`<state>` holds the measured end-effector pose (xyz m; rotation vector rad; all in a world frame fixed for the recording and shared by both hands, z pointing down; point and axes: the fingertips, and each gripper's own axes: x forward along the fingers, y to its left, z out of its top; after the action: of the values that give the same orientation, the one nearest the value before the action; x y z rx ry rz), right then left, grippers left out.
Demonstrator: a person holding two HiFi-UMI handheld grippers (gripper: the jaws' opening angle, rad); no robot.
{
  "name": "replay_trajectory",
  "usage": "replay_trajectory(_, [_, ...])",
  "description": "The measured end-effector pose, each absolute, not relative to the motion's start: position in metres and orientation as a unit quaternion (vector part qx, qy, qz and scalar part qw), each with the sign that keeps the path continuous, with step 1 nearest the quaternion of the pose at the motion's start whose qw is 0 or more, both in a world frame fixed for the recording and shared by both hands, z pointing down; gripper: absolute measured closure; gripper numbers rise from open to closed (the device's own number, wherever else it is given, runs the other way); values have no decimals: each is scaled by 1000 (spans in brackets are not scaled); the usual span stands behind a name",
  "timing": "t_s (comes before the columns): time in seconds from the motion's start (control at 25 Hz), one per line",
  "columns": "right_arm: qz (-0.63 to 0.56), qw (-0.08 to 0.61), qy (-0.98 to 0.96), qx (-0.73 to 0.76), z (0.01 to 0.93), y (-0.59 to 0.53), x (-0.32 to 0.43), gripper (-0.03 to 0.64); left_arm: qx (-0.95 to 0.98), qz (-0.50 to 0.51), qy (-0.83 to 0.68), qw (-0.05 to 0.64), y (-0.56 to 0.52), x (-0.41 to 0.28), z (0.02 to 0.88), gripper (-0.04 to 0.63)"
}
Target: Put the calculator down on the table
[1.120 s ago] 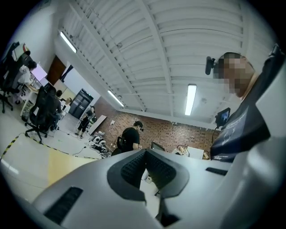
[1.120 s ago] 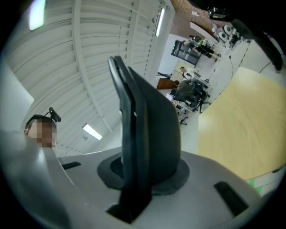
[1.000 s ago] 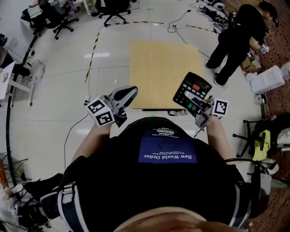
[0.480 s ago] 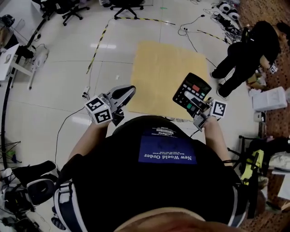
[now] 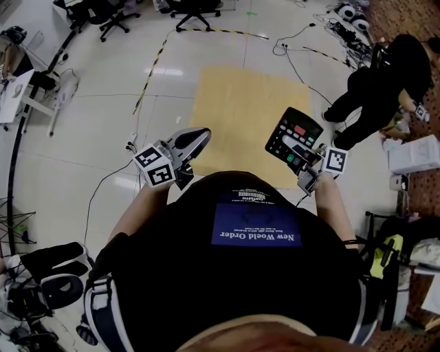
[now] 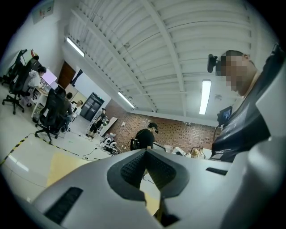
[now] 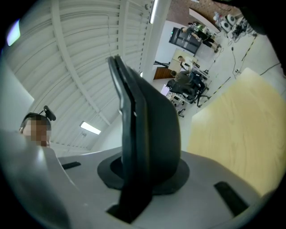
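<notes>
Wearing a black shirt (image 5: pixel 234 275) with a blue patch on the chest, the person holds a gripper in each hand in front of the body. The left gripper (image 5: pixel 199 133) has its jaws together at the tips, with nothing between them. The right gripper (image 5: pixel 308 163) is clamped on the lower corner of the calculator (image 5: pixel 293 139), a dark slab with a red key and green keys. It is tilted with its face up toward the head camera and shows edge-on in the right gripper view. It is in the air, seen over the right edge of the light wooden table (image 5: pixel 234 110) that stands just ahead. Beyond the table, at the right, another person in black (image 5: pixel 375 86) bends over, and office chairs (image 5: pixel 199 12) stand farther back.
</notes>
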<state>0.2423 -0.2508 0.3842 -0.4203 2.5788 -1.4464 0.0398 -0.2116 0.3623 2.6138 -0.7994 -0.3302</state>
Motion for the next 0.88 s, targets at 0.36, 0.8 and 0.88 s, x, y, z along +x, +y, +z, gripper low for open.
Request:
replay_trajectory(0.36, [-493, -36, 866, -75, 419, -263, 185, 549, 894, -134, -378, 201, -182, -8, 388, 589])
replay_trajectory(0.8, [-548, -274, 788, 54, 611, -207, 27, 549, 782, -159, -513, 316, -79, -117, 496, 589])
replay_trajectory(0.88, [-560, -297, 771, 58, 643, -193, 14, 549, 768, -163, -519, 336, -68, -124, 522, 589])
